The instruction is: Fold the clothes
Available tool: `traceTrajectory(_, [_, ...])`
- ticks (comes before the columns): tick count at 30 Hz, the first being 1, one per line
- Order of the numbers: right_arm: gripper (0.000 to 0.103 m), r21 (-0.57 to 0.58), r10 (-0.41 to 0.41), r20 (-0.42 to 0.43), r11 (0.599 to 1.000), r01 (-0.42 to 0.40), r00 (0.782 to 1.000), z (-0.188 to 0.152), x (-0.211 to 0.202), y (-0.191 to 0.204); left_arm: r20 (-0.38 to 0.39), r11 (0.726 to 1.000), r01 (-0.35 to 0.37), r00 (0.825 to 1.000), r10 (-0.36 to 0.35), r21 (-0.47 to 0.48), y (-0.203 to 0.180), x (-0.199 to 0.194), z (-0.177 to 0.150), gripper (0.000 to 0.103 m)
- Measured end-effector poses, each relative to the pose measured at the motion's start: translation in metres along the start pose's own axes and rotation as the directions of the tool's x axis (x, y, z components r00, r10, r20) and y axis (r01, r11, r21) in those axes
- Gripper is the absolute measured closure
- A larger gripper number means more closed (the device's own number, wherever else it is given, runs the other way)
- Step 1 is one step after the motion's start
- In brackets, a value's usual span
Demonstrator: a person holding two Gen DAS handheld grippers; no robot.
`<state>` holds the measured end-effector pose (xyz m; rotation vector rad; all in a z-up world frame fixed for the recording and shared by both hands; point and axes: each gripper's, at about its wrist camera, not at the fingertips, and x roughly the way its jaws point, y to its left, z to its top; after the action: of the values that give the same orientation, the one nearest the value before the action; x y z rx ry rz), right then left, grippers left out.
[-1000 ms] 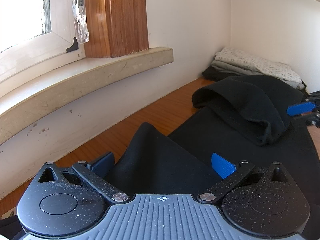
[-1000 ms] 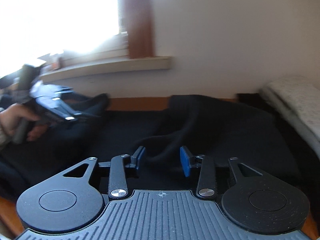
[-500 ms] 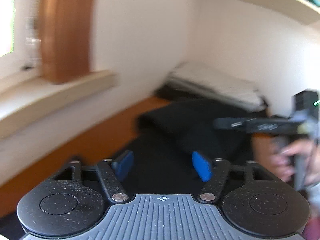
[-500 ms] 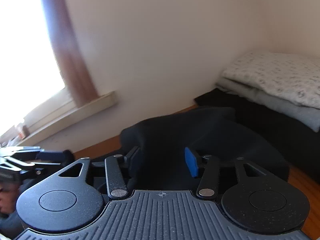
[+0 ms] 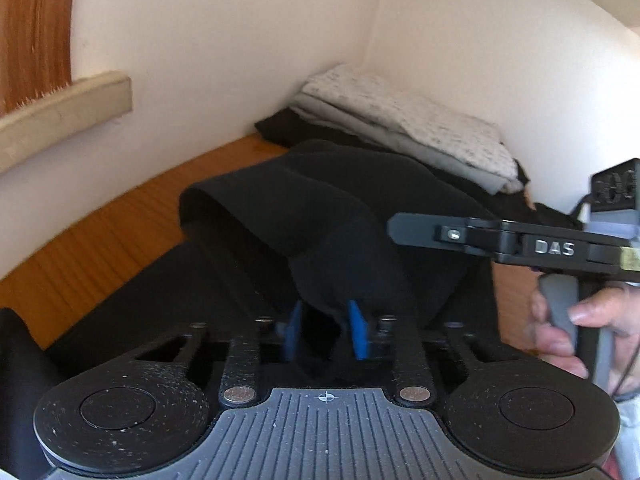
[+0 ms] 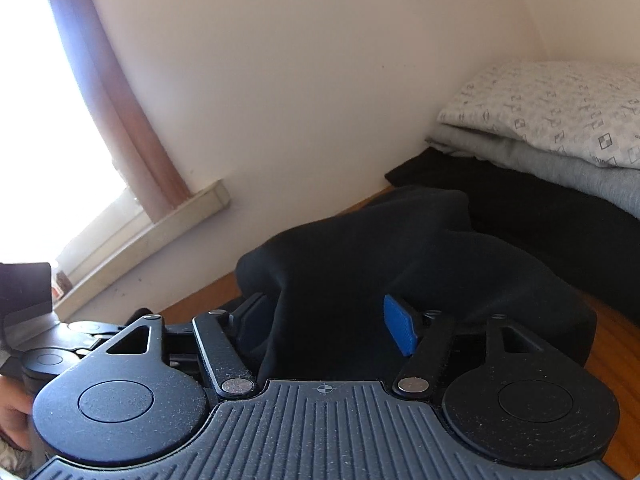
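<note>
Garment (image 5: 328,216) spread on the counter (image 5: 100,248), folded flap on top. Behind it, stack of folded clothes (image 5: 404,128) in the corner. Windowsill (image 5: 60,116) off left.

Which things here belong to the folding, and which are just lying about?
In use: black garment; left tongs, closing on its fabric; right tongs, opening, fabric between them.
Lying about: folded pile; window sill; wooden table.

Black garment (image 5: 340,216) hides left tool (image 5: 325,330) pad tips. Right tool's (image 6: 328,320) left pad buried in fabric. Hand (image 5: 576,328) cut by frame edge. Folded stack (image 6: 560,128) cropped right.
</note>
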<state>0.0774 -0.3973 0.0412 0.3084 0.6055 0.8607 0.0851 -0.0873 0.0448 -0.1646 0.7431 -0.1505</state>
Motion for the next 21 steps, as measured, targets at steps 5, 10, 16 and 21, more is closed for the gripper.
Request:
traceTrajectory(5, [0.037, 0.011, 0.010, 0.003, 1.000, -0.010, 1.000, 0.000, -0.002, -0.001, 0.044, 0.999, 0.047, 0.998, -0.047, -0.015, -0.003, -0.037, -0.010, 0.098])
traceTrajectory(10, [0.036, 0.007, 0.030, 0.013, 1.000, -0.030, 0.999, -0.001, -0.005, -0.001, 0.002, 0.999, 0.039, 0.999, -0.039, 0.020, -0.011, -0.060, -0.024, 0.094])
traceTrajectory(16, [0.036, -0.169, 0.023, -0.011, 0.985, -0.025, 1.000, -0.007, -0.011, 0.019, 0.037, 0.998, -0.046, 0.998, 0.047, -0.037, 0.008, -0.057, -0.013, 0.053])
traceTrajectory(21, [0.071, -0.379, 0.036, -0.107, 0.922, -0.074, 0.994, -0.020, -0.011, 0.047, 0.051, 0.993, -0.084, 0.995, 0.088, -0.082, 0.025, -0.046, -0.002, 0.035])
